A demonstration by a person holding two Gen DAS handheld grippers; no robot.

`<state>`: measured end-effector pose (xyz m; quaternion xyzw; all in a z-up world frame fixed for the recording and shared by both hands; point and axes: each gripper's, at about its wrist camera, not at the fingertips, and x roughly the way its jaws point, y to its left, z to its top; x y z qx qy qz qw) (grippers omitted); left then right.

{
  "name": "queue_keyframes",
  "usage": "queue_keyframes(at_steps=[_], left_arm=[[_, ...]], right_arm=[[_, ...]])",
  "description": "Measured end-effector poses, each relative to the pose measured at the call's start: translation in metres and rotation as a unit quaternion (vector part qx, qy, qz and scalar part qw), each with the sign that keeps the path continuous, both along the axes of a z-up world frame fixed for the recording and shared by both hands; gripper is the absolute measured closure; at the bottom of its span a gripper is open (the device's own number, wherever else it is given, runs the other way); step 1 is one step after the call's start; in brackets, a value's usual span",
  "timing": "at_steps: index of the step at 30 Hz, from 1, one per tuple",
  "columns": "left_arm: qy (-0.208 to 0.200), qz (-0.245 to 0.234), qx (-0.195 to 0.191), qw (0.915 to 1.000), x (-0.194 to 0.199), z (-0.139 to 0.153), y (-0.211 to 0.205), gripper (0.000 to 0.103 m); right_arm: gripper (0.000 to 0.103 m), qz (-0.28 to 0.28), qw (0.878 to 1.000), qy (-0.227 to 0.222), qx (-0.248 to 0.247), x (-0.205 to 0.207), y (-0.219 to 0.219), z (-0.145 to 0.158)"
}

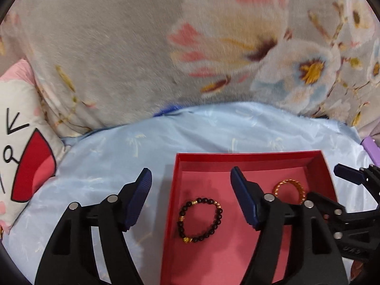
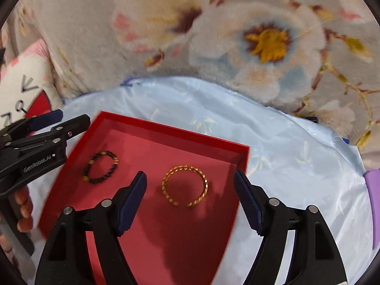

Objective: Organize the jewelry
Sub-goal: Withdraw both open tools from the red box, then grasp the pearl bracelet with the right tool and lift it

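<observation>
Grippers sitting closest to the lens in both views, black arms with dark blue pads. Left gripper (image 1: pixel 191 198) hanging with jaws spread wide and nothing clamped, one pad over the pale blue satin sheet (image 1: pixel 106 156), the other pad over the floor of the red tray (image 1: pixel 249 158). Dark beaded bracelet (image 1: pixel 200 219) with a few gold beads lying flat on the tray floor, showing in the gap between those pads but not getting touched by either. Right gripper (image 2: pixel 190 198) also standing wide, gripping nothing, with the open gold bangle (image 2: pixel 184 185) lying flat on the tray floor just ahead of the pads and clear of both. Same bangle peeking out behind the left gripper's right-hand pad in the left wrist view, beads and bangle resting apart from each other. Fingers (image 2: pixel 23 210) of a hand wrapping a gripper handle at the left edge of the right wrist view. Further back, sheet spreading out all around the tray. Beyond that, grey floral blanket (image 1: pixel 142 47) piling up, cartoon-print pillow (image 1: pixel 21 130) off to the left, purple thing (image 2: pixel 372 190) poking in at the right edge, hard telling what.
</observation>
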<state>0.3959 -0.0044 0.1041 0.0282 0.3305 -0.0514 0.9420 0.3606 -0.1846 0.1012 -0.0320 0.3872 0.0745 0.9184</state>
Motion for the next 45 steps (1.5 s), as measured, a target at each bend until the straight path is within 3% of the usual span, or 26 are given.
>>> queue_keyframes(at_steps=[2,4,9,12,19,25,32,39,45], left_arm=[[-0.014,0.003,-0.006,0.9999,-0.026,0.014,0.009,0.024],[-0.033,0.009,-0.002,0.9994,-0.058,0.025,0.017,0.018],[-0.035,-0.001,0.002,0.9994,-0.141,0.028,0.034,0.013],[-0.012,-0.015,-0.002,0.9998,-0.189,0.010,0.041,0.013],[0.029,-0.041,0.009,0.9987,-0.271,-0.053,0.041,0.013],[0.029,-0.054,0.016,0.9980,-0.305,-0.078,0.026,0.013],[0.003,-0.062,0.020,0.9978,-0.316,-0.084,0.018,0.013],[0.028,-0.064,0.005,0.9976,-0.309,-0.093,0.027,0.013],[0.051,-0.069,-0.009,0.9962,-0.305,-0.100,0.036,0.013]], right_arm=[[0.030,0.009,1.000,-0.020,-0.001,-0.034,-0.004,0.016],[0.027,0.019,0.999,-0.037,-0.009,-0.071,-0.004,0.027],[0.025,0.040,0.998,-0.043,-0.012,-0.165,-0.007,0.029],[0.025,0.046,0.998,-0.036,-0.009,-0.216,-0.009,0.018],[0.025,0.042,0.999,-0.014,0.017,-0.286,-0.016,-0.029],[0.025,0.046,0.998,0.004,0.038,-0.299,-0.014,-0.059],[0.040,0.094,0.995,0.020,0.015,-0.282,0.011,-0.067],[0.064,0.127,0.991,0.034,-0.017,-0.228,0.037,-0.083],[0.065,0.137,0.989,0.058,0.006,-0.207,0.037,-0.097]])
